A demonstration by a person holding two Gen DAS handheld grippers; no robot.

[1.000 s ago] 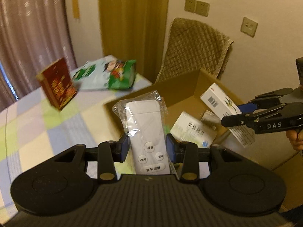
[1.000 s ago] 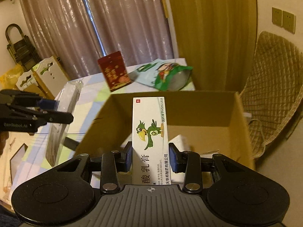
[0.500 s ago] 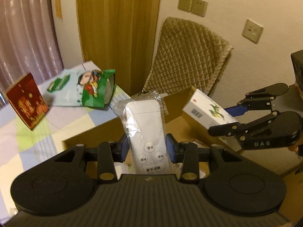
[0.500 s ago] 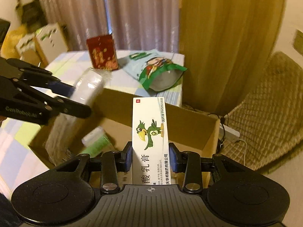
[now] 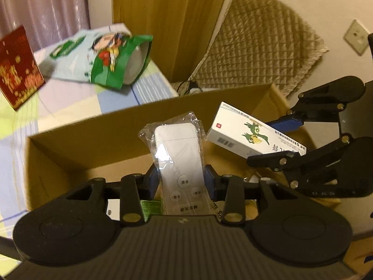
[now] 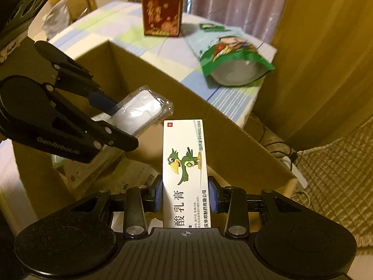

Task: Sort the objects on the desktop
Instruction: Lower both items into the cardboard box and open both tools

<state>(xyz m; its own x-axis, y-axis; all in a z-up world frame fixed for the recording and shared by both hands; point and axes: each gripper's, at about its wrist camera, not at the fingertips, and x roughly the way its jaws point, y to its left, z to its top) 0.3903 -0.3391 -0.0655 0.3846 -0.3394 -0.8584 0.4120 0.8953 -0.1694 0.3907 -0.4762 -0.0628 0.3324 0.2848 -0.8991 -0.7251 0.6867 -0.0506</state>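
My left gripper [image 5: 180, 182] is shut on a white remote in a clear plastic bag [image 5: 178, 154] and holds it over the open cardboard box [image 5: 93, 128]. My right gripper [image 6: 185, 194] is shut on a white medicine box with a green parrot [image 6: 185, 161], also over the cardboard box [image 6: 223, 126]. In the left wrist view the right gripper [image 5: 289, 140] and the medicine box [image 5: 251, 131] show at the right. In the right wrist view the left gripper [image 6: 112, 119] and the bagged remote [image 6: 142, 109] show at the left. Other items lie in the box bottom.
A red box [image 6: 162, 12] stands and a green snack bag [image 6: 229, 58] lies on the checked tablecloth [image 6: 98, 28] beyond the cardboard box. A quilted chair [image 5: 256, 42] stands against the wall. A power strip and cables [image 6: 291, 161] lie on the floor.
Both grippers have moved forward and lower over the cardboard box with their loads, and come closer together. Both stay shut.
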